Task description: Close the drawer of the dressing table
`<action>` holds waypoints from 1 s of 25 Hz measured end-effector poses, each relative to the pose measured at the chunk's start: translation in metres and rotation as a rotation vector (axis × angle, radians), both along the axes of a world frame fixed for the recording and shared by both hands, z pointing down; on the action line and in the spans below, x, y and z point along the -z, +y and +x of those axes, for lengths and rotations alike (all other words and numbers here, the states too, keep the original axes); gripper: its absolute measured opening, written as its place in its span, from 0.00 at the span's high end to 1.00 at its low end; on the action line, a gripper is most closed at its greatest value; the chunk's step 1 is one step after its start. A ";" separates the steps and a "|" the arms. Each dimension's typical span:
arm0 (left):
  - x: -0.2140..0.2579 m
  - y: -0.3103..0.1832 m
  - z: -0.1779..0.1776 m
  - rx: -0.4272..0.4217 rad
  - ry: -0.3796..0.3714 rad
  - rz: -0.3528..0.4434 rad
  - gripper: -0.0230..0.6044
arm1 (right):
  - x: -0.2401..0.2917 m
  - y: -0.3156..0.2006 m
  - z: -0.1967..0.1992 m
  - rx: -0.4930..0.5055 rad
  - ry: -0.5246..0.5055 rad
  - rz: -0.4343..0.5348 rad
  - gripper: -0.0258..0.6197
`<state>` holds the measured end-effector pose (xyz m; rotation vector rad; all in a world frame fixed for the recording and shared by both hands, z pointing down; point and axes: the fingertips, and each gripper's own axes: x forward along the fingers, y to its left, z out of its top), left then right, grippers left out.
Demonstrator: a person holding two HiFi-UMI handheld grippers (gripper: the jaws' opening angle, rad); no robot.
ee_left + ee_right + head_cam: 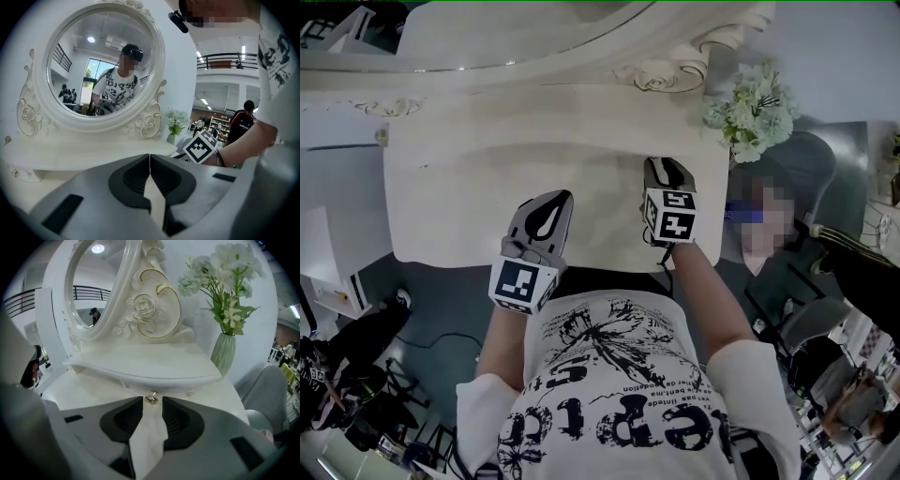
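**Drawer knob sits at the tips of the right gripper**

The drawer (133, 388) is small. It is tucked under the curved shelf (140, 366) at the back of the dressing table (487, 187), toward the right back corner of the table top. Only a thin strip of its front shows, so I cannot tell if it is pushed all the way in. Its little gold knob (151, 398) sticks out toward the front edge.

The right gripper (151, 404) points down at that knob. Its 2 jaws stand apart. The knob sits right at their tips, in line with the gap, and the pads do not squeeze it.

A twin knob (190, 393) shows just to the right, under the same shelf.

The left gripper (149, 161) hangs over the table top near its front edge, to the left of the right gripper and well apart from the drawer. Its 2 jaws are pressed together with nothing between them.

A green vase (224, 352) of pale flowers stands at the right back corner of the table top, beside the end of the shelf. The round mirror (101, 65) rises from the shelf in a white frame with carved roses.
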<state>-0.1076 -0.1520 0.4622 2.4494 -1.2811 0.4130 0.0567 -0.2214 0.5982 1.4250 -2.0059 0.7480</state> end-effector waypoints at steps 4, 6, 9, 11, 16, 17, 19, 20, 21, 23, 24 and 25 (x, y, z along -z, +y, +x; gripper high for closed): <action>0.009 -0.002 0.004 -0.007 0.003 0.019 0.93 | 0.017 0.012 0.000 0.009 -0.003 0.024 0.77; 0.015 -0.003 0.005 -0.013 0.000 0.033 0.93 | 0.033 0.015 -0.001 0.027 -0.004 0.055 0.77; 0.028 -0.005 0.005 -0.022 -0.003 0.062 0.93 | 0.068 0.016 -0.003 0.058 -0.025 0.129 0.78; 0.038 -0.006 0.005 -0.025 -0.003 0.084 0.93 | 0.095 0.017 -0.003 0.061 -0.041 0.187 0.83; 0.069 -0.010 0.004 -0.026 0.004 0.144 0.93 | 0.158 0.020 -0.005 0.061 -0.086 0.334 0.90; 0.075 -0.011 0.005 -0.025 0.003 0.153 0.93 | 0.170 0.023 -0.005 0.064 -0.097 0.363 0.91; 0.088 -0.011 0.006 -0.027 -0.003 0.172 0.93 | 0.193 0.028 -0.008 0.076 -0.122 0.424 0.91; 0.094 -0.011 0.007 -0.031 -0.005 0.186 0.93 | 0.202 0.030 -0.010 0.084 -0.135 0.451 0.92; 0.101 -0.012 0.009 -0.036 -0.005 0.201 0.93 | 0.210 0.032 -0.012 0.093 -0.150 0.472 0.92; 0.112 -0.013 0.012 -0.049 -0.002 0.229 0.93 | 0.220 0.037 -0.015 0.097 -0.176 0.497 0.93; 0.117 -0.013 0.014 -0.055 -0.002 0.240 0.93 | 0.224 0.040 -0.016 0.096 -0.184 0.506 0.93; 0.121 -0.013 0.016 -0.060 -0.002 0.249 0.93 | 0.228 0.044 -0.017 0.096 -0.189 0.517 0.93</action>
